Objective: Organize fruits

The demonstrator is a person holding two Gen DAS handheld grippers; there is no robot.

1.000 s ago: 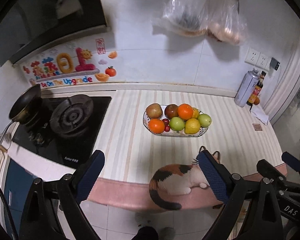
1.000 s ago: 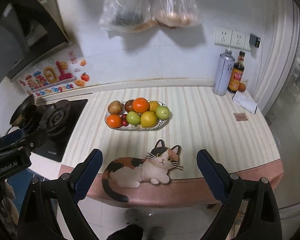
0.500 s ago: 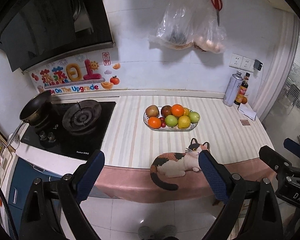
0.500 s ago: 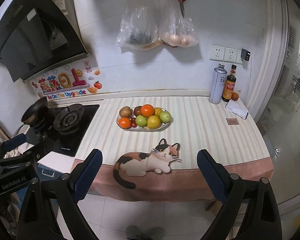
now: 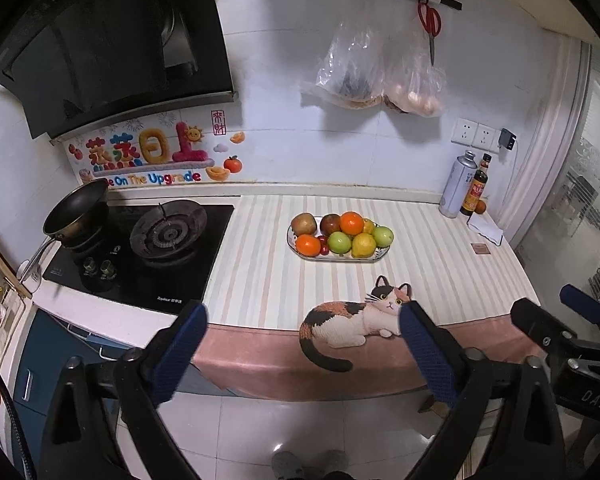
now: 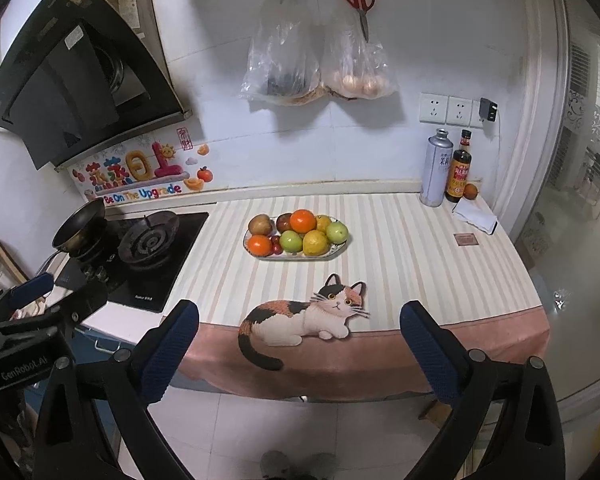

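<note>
An oval plate [image 5: 374, 258] [image 6: 340, 249] sits mid-counter, piled with fruit: oranges [image 5: 351, 223] [image 6: 302, 220], green apples [image 5: 339, 242] [image 6: 291, 240], a yellow fruit [image 5: 363, 245] [image 6: 315, 242], a brown pear [image 5: 303, 223] [image 6: 259, 224] and small red fruits [image 5: 323, 241]. My left gripper [image 5: 302, 354] is open and empty, held off the counter's front edge, far from the plate. My right gripper [image 6: 300, 350] is open and empty, likewise back from the counter. Each gripper shows at the edge of the other's view.
A gas stove [image 5: 164, 236] with a pan [image 5: 76, 208] is at the left. A can [image 6: 436, 168], a sauce bottle [image 6: 459, 174] and a small orange [image 6: 470, 191] stand at the back right. Bags [image 6: 320, 64] hang on the wall. A cat picture [image 6: 304, 316] marks the counter's cloth.
Both grippers have pulled back and away from the counter; the plate and counter now look smaller and farther. Both stay open and empty.
</note>
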